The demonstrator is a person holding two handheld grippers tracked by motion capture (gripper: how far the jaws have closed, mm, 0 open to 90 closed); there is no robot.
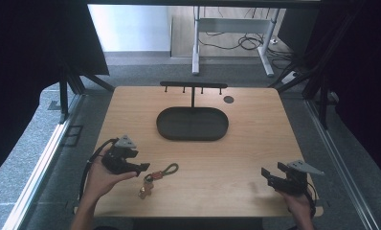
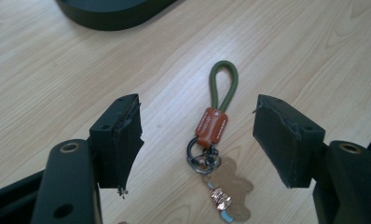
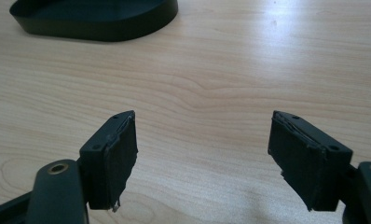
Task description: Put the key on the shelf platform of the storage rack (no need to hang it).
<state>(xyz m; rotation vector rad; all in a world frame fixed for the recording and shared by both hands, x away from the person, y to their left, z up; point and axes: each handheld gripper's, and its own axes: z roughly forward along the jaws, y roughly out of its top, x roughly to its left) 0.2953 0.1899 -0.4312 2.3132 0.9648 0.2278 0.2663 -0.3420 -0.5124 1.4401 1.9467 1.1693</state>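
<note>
A keychain [image 1: 156, 178] lies flat on the table [image 1: 255, 139] near the front edge, left of the middle: a green cord loop [image 2: 223, 84] runs into an orange tag [image 2: 211, 125], then a dark ring [image 2: 200, 154] with a tan charm [image 2: 230, 186] below it. The left tongs [image 1: 143, 167], held in the person's left hand [image 1: 100, 179], sit just beside the keychain, low over the wood; their jaws stand wide apart and, in the left gripper view, the keychain lies between them, touching neither. The right tongs [image 1: 270, 176], held in the right hand [image 1: 298, 201], are near the front right corner, well apart from the keychain, with jaws likewise spread and bare wood between them. A black oval tray [image 1: 192, 123] rests toward the back middle of the table, and behind it stands a black rack [image 1: 193, 86] with small hooks under its bar. A small dark disc [image 1: 229, 99] lies near the back edge, right of the rack.
</note>
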